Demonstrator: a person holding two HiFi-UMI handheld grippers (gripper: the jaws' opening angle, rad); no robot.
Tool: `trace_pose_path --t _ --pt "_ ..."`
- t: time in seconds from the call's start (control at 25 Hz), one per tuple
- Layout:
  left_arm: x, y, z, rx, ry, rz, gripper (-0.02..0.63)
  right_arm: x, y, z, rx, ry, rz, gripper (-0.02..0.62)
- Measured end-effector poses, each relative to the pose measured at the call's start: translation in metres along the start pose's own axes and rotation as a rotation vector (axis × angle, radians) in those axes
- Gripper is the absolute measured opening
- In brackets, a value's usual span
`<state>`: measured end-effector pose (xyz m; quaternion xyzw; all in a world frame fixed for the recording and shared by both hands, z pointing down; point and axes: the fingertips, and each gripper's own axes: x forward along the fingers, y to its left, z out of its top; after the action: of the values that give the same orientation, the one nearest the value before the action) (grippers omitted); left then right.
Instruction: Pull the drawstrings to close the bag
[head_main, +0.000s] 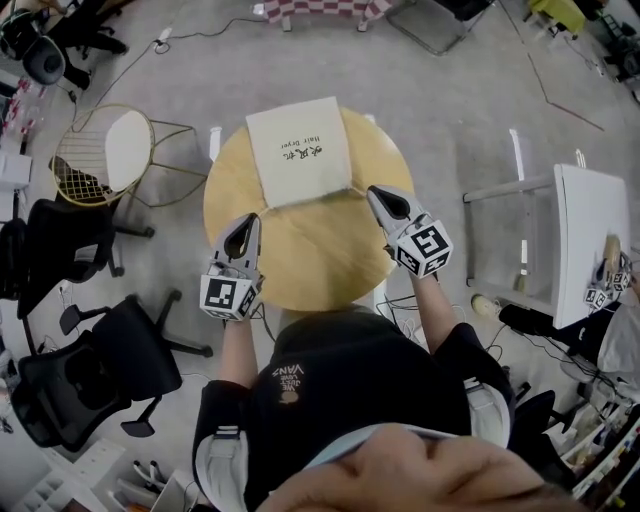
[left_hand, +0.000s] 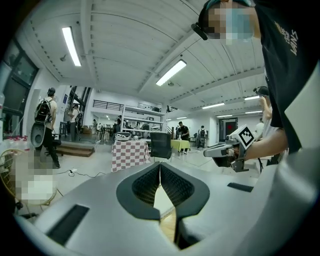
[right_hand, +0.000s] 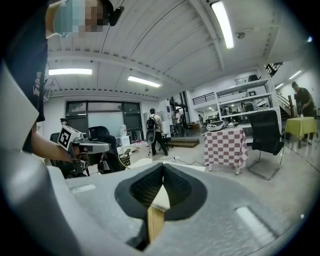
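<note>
Left gripper (head_main: 249, 220) and right gripper (head_main: 376, 193) closed, empty
Unopened, you'd shove the bag (head_main: 298, 150) at 12 o'clock, missing drawstrings.

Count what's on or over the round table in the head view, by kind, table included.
Round wooden table: 1
Cream bag, lying flat on the table's far side: 1
Grippers: 2, the left gripper and the right gripper, both shut with nothing between the jaws, one near each near corner of the bag
Total: 4
</note>
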<state>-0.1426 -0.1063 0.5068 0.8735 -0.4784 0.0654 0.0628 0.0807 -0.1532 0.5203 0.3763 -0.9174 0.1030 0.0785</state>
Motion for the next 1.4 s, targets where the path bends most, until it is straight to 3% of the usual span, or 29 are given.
trace_pose_path --t 0.32,0.72,1.16,1.24,1.4 --pt "0.011 0.004 -0.037 0.006 0.060 -0.016 -0.004 0.012 -0.010 -0.033 0.020 0.073 0.024 0.000" --pt "0.021 0.012 -0.086 -0.054 0.171 -0.018 -0.004 0.034 -0.022 -0.093 0.006 0.176 0.038 0.000" --pt "0.028 0.029 -0.100 -0.090 0.198 -0.002 -0.003 0.053 -0.031 -0.123 0.002 0.265 0.072 0.002" --pt "0.029 0.030 -0.102 -0.093 0.200 0.002 -0.003 0.054 -0.033 -0.130 0.004 0.289 0.080 0.088" --pt "0.030 0.035 -0.108 -0.094 0.210 0.004 -0.003 0.060 -0.034 -0.141 -0.016 0.334 0.103 0.089"
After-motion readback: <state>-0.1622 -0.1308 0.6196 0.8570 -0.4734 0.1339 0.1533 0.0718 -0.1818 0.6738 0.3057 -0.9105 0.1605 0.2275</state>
